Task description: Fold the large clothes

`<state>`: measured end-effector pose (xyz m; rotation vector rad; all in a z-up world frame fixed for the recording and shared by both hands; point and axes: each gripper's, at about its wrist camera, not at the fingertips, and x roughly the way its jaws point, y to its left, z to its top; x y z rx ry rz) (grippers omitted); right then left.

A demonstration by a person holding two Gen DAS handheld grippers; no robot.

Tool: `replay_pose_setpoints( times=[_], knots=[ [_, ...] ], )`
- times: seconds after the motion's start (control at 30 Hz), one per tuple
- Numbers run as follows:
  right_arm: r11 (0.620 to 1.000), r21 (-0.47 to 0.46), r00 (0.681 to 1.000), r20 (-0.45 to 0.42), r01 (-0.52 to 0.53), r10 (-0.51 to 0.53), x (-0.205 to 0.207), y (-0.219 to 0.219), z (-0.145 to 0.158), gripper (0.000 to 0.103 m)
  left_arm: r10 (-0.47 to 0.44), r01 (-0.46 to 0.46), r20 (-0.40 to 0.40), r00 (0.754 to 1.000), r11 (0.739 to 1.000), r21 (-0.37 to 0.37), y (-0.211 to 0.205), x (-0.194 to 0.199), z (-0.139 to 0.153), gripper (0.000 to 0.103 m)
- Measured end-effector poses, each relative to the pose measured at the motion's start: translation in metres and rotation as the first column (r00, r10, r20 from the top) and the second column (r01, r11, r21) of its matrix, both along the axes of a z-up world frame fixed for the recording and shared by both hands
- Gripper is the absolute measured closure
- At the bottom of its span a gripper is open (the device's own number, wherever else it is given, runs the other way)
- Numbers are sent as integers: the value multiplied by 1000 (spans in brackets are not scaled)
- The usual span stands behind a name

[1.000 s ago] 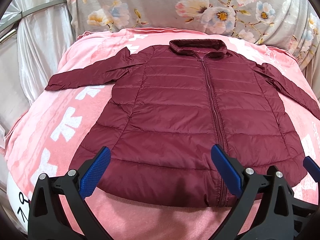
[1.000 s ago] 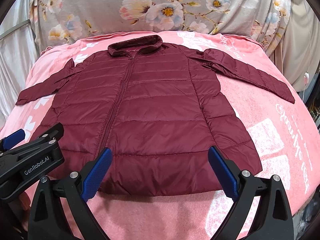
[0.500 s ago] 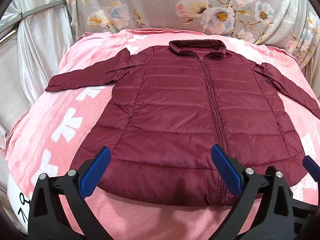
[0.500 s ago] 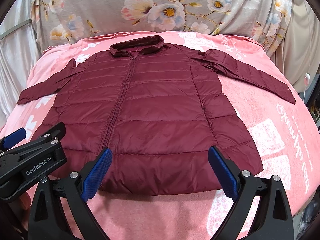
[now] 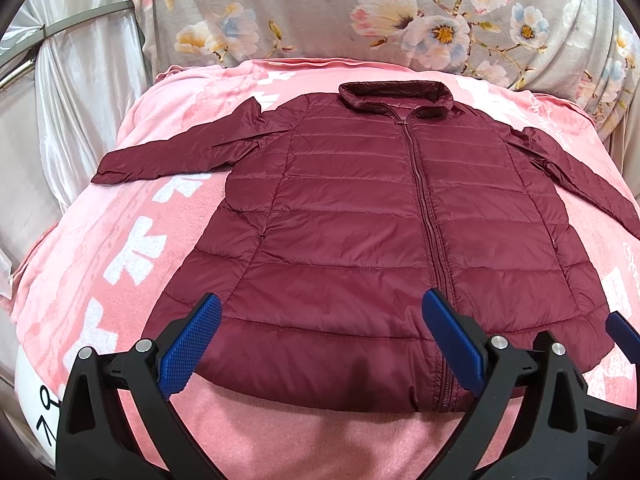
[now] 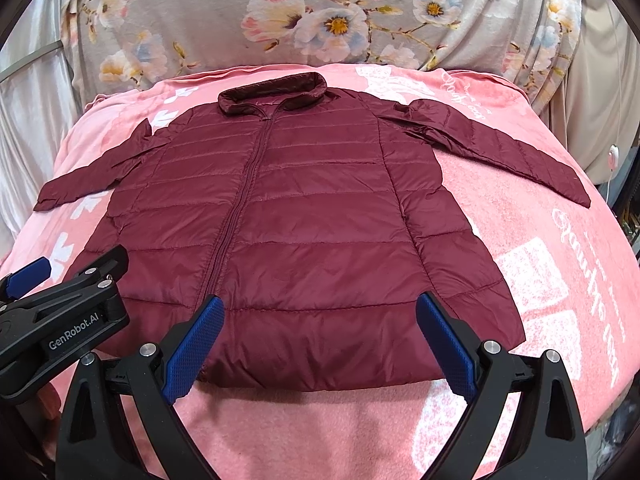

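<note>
A dark red quilted jacket [image 5: 380, 220] [image 6: 288, 220] lies flat and zipped on a pink blanket, collar at the far side, both sleeves spread out to the sides. My left gripper [image 5: 320, 344] hovers open above the jacket's near hem, left of the zipper, holding nothing. Over the hem's right half my right gripper [image 6: 320, 340] also stands open with nothing between its blue pads. The left gripper's black body [image 6: 60, 320] shows at the left edge of the right wrist view.
The pink blanket [image 5: 120, 240] [image 6: 560, 280] with white prints covers a raised surface that drops off at both sides. A grey floral cloth [image 5: 360, 12] hangs behind it. Silvery curtain [image 5: 60, 100] stands at the left, and a cable with a white switch [image 6: 612, 156] at the right.
Both views have shifted only slightly; the grippers stay open over the hem and the jacket has not moved.
</note>
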<state>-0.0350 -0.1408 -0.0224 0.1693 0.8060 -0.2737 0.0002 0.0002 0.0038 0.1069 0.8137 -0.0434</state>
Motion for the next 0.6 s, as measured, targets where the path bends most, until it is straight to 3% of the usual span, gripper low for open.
replay_pose_setpoints(
  times=[0.6],
  knots=[
    [1000, 1, 1000, 2, 30, -30, -12, -13, 5, 9, -2, 2, 4, 1000, 1000, 2, 5, -5, 6, 5]
  ],
)
